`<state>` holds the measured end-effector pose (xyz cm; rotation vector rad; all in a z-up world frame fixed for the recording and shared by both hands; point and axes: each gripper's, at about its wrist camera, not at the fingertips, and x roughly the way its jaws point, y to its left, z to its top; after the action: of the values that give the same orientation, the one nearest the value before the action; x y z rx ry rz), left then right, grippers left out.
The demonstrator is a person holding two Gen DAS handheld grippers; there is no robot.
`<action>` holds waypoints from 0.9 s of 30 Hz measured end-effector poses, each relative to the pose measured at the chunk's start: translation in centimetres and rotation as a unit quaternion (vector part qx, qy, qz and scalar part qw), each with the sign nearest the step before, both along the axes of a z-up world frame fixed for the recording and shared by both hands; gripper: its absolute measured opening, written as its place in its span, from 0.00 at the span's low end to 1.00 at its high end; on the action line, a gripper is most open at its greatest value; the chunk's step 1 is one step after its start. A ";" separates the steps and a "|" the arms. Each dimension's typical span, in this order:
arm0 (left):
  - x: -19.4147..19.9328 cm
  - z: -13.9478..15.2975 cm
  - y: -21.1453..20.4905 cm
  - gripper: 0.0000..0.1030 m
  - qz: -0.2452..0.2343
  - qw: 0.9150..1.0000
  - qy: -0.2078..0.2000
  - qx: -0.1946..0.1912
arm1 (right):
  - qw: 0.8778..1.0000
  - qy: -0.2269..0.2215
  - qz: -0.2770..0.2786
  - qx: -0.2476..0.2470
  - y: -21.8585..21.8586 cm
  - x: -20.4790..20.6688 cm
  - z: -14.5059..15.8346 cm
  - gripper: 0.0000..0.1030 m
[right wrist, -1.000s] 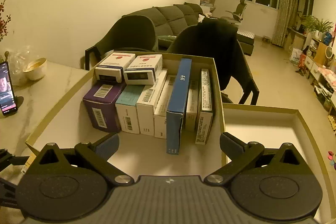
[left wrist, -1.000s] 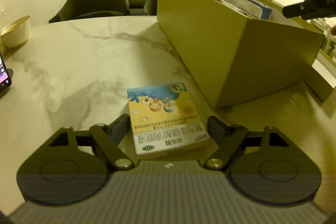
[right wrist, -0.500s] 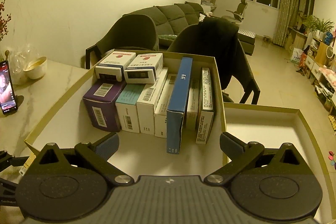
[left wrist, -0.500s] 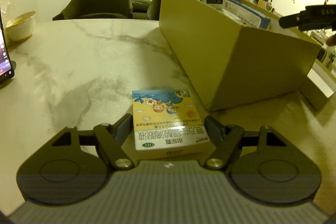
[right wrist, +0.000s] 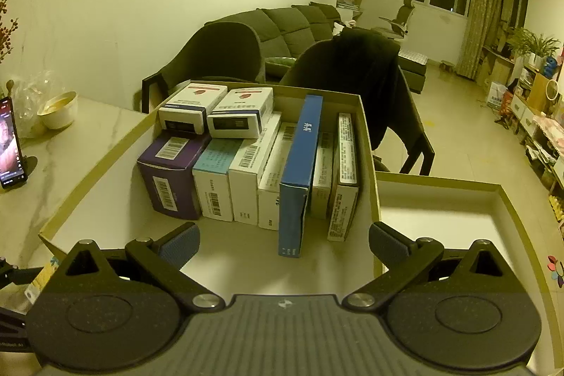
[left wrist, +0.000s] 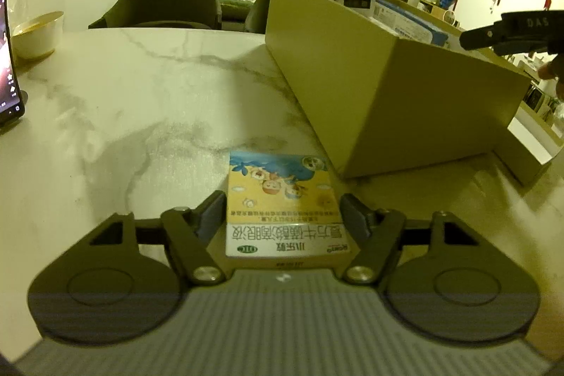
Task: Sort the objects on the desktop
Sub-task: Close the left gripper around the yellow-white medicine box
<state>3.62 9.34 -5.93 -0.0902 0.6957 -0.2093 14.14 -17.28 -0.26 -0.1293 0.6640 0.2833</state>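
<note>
Left gripper (left wrist: 282, 210) jaws closing around the yellow medicine box (left wrist: 282, 210) lying flat on the table (left wrist: 141, 101) just beside the cardboard box (left wrist: 387, 94), long axis running away between them; right gripper (right wrist: 283, 244) hovers open, empty, over the cardboard box.

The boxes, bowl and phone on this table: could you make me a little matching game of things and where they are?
Things:
1. yellow cartoon box
2. blue box
3. white bowl
4. phone

Places:
A. upright inside the cardboard carton
B. propped on a stand at the table's edge
C. flat on the marble table, between the left gripper fingers
D. beside a clear bag

Pairs: 1-C, 2-A, 3-D, 4-B
</note>
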 end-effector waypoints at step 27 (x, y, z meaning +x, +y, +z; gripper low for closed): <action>0.5 -0.2 -0.6 0.68 0.000 1.000 -0.010 0.020 | 1.000 -0.003 0.007 -0.004 0.6 -0.4 0.1 0.99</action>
<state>4.12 8.75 -6.17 -0.0490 0.6792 -0.1959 13.74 -16.67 -0.18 -0.1428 0.6589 0.2939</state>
